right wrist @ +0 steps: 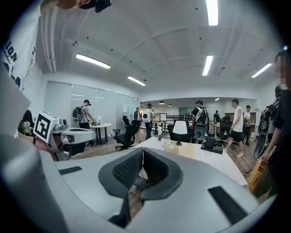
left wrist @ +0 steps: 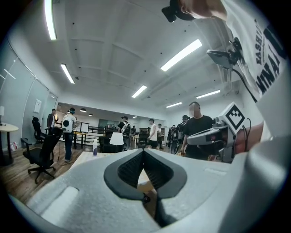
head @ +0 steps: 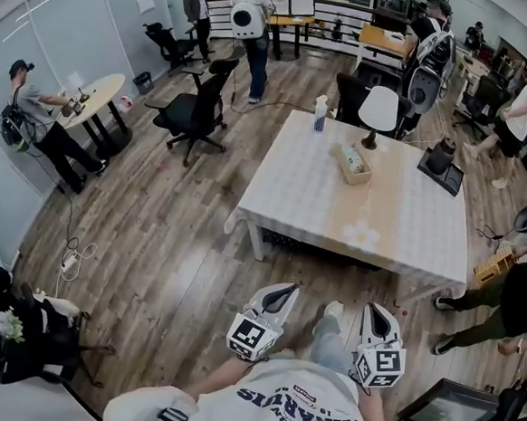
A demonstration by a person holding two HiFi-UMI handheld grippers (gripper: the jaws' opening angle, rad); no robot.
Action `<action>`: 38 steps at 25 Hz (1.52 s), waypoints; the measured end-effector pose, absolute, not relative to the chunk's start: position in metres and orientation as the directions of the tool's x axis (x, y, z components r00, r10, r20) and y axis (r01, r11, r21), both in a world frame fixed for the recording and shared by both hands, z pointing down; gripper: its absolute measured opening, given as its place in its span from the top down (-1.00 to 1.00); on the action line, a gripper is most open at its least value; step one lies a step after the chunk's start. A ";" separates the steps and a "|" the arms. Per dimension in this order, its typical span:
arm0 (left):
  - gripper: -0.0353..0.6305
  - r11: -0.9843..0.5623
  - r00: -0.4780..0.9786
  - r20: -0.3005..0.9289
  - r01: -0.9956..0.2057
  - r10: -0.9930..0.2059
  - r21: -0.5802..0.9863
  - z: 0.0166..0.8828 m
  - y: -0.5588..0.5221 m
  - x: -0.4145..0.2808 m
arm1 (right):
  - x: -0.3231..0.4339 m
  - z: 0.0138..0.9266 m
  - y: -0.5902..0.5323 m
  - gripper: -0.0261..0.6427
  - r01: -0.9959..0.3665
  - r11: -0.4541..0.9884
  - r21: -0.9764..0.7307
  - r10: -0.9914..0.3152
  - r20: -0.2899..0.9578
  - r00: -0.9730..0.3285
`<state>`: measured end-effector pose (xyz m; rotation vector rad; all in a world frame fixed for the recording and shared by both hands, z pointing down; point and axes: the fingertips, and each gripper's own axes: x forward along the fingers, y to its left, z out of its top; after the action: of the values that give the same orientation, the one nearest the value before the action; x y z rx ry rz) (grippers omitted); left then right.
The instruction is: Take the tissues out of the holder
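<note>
The tissue holder [head: 353,163], a small wooden box with tissues in it, stands on the white table [head: 399,225] near its far middle. In the right gripper view the tissue holder [right wrist: 171,145] shows small, far ahead. Both grippers hang low in front of the person, well short of the table's near edge. My left gripper [head: 283,290] has its jaws together with nothing between them; its own view shows the left gripper [left wrist: 143,152] tips touching. My right gripper [head: 377,308] is shut and empty too, and the right gripper [right wrist: 142,150] points toward the table.
On the table stand a white lamp [head: 378,110], a spray bottle [head: 320,112] and a black pot on a dark tray [head: 441,161]. Office chairs [head: 194,113] stand on the wooden floor to the left. Several people move about the room, and a person [head: 497,305] stands close on the right.
</note>
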<state>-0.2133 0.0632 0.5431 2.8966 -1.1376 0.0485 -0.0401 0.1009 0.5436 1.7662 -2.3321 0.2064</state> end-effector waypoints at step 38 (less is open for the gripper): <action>0.89 -0.610 0.609 0.044 -0.792 -0.792 -0.014 0.502 -0.296 -0.077 | 0.108 0.540 -0.300 0.89 -0.909 0.412 -0.061 -0.889 0.191 -0.416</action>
<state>-0.0774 -0.2958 0.5023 2.8113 -1.3841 0.0722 0.1076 -0.2997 0.5400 1.6206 -2.5292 0.2344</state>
